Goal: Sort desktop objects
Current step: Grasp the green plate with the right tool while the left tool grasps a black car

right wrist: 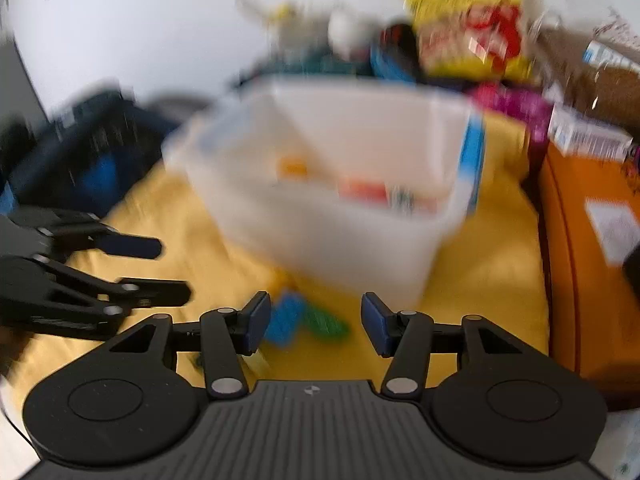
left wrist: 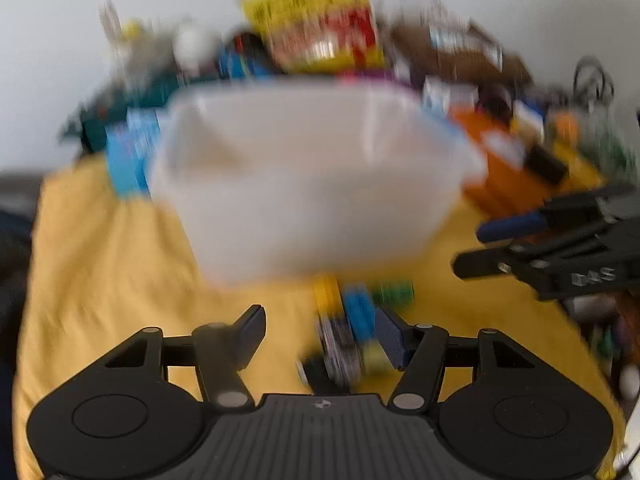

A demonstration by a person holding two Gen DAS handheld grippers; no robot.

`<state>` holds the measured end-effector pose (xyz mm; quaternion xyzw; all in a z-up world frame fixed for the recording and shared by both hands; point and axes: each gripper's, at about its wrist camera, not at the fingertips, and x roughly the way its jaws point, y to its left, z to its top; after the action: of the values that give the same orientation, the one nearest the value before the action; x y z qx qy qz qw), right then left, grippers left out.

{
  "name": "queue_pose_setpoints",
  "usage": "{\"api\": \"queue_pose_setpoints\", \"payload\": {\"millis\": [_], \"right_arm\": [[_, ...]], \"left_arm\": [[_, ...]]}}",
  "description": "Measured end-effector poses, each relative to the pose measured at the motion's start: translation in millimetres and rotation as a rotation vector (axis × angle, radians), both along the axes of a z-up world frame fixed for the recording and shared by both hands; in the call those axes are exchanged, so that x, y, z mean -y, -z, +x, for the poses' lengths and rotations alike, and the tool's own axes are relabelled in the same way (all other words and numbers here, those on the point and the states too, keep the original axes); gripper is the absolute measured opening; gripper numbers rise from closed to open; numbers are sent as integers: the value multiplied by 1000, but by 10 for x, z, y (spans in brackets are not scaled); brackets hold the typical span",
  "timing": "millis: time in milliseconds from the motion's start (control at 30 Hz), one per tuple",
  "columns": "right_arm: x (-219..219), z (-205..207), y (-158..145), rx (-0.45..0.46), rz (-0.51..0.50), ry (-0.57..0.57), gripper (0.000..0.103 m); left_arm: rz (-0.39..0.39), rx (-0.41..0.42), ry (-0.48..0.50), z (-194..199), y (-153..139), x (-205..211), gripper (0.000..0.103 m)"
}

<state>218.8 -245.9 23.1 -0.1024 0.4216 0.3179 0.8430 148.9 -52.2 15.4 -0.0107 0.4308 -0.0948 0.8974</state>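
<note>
Desktop objects: small coloured blocks, a blue one (right wrist: 285, 322) and a green one (right wrist: 326, 322), lie on the yellow cloth (right wrist: 492, 248) just in front of the near wall of the white bin (right wrist: 332, 236); a striped item with a yellow end (left wrist: 334, 340) lies beside them. Blur hides what each one is.
Bin: translucent, standing mid-cloth; something orange and red already lies inside.
Back edge: a pile of packets and boxes, too smeared to name.
Left gripper (left wrist: 320, 334): fingers apart, nothing between them; the striped item sits near its right pad.
Right gripper (right wrist: 314, 318): fingers apart, empty, low over the blue and green blocks.
Step in hand: probably the reach for a loose piece, with no grasp made.
Next move: likely lower, centre one block between the pads, close, then lift it over the bin's near wall.
</note>
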Motion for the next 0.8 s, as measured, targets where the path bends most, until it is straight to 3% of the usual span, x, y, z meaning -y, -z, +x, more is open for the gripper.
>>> {"api": "queue_pose_setpoints", "payload": {"millis": [67,200,367,467,500,533,567,800], "right_arm": [[-60,36,159,18,-64,-35,54],[-171,201,308,32,-96,-66,54],[-425,321,483,40,-131,-139,54],[-483,336,631,26,-169,-162,53],[-492,343,669,11,-174,-171,50],[-480,335,678,7,-174,-176,37],[-467,325,670,11,-167,-171,33],[-163,202,425,-19,-42,-97,23]], "left_arm": [[20,-39,23,-55,220,83,64],[39,-88,42,-37,513,175,64],[58,-100,8,69,687,178,63],[64,-85,3,116,721,138,58],[75,-80,8,122,718,135,52],[85,-75,13,123,712,132,42],[94,-70,17,121,699,119,39],[76,-48,1,-44,538,-86,33]]}}
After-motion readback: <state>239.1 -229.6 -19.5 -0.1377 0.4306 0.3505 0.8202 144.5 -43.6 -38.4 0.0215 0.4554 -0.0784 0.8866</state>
